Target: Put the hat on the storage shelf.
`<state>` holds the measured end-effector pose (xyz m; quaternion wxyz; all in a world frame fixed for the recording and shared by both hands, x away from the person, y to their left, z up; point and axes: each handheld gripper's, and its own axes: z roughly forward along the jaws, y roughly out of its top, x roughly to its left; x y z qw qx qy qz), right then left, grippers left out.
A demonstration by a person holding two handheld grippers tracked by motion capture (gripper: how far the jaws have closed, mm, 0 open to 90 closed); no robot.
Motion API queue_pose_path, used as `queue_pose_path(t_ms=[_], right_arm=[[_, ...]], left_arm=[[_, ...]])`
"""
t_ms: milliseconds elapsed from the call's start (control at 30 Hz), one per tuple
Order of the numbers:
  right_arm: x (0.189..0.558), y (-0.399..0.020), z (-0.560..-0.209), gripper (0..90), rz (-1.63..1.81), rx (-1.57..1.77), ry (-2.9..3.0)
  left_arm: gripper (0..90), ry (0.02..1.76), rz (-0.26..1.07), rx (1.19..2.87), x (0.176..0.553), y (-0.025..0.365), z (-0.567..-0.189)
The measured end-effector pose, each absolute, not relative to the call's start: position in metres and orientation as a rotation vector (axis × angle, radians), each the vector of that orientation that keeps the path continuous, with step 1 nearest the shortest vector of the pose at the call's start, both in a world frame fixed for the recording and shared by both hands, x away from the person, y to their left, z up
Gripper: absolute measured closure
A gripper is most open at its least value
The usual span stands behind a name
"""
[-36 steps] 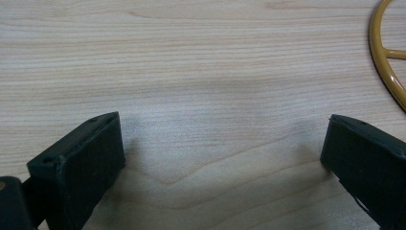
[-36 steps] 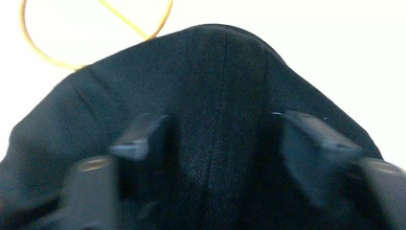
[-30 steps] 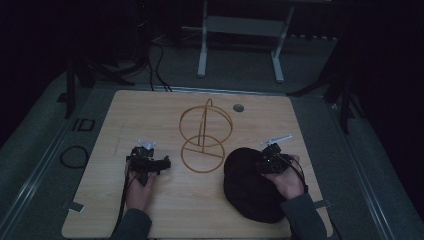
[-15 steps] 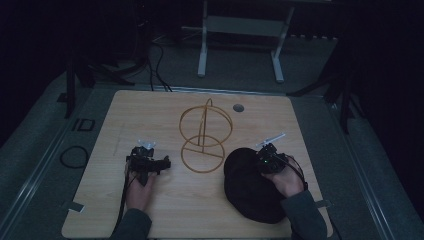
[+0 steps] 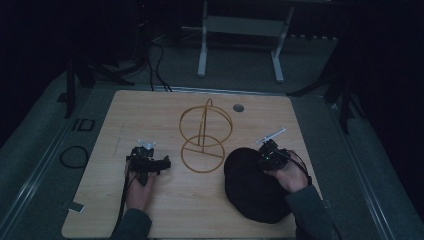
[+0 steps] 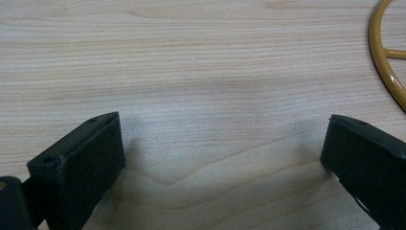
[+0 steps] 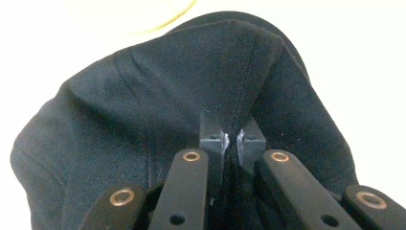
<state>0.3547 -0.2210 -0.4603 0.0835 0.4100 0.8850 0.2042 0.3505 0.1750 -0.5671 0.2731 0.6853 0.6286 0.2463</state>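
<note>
**Cap Pinched at the Right, Stand Unloaded, Left Tongs Idle**

While the right tongs grip the fabric, the left gripper (image 5: 159, 163) rests low on the wooden table (image 5: 150, 115) at the left of the high view, held by the person's left hand (image 5: 140, 192). Its jaws stand wide apart with bare wood grain between them, as the left gripper view confirms; nothing is held. It is apart from the stand, with the edge of the base ring just entering at the upper right of that view.

At centre stands the gold wire stand (image 5: 205, 132): a flat base ring on the table, an upright post, and a tilted ring near the top. It carries nothing.

To the right, the black cap (image 5: 250, 187) lies on the table just beside the base ring, well below the top ring. The right gripper (image 5: 267, 156) is closed on a raised fold of the cap (image 7: 143, 105); the right gripper view shows the jaws pressed together with a seam of cloth pinched between them.

Judged step: grasp secured, lift not yet begun; placement on the stand is outstanding.

Next move, as judged: raise the cap clear of the table, carry it leftward above the top ring, and lower it over the post. The soft cloth may sag or slip from so narrow a pinch. The left tongs are free to steady the base ring.
</note>
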Motion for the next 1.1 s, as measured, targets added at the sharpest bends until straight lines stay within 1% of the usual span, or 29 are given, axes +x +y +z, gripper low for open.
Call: queue_pose_path(t_ms=[733,1100], right_arm=[[0.369,-0.228,-0.434,85.1,0.593,1.186,2.649],[0.376,-0.233,-0.415,85.1,0.595,1.134,2.638]], left_arm=[[0.6,1.692,0.664,1.842,0.351,0.175,-0.567],[0.7,1.691,0.665,1.843,0.351,0.175,-0.567]])
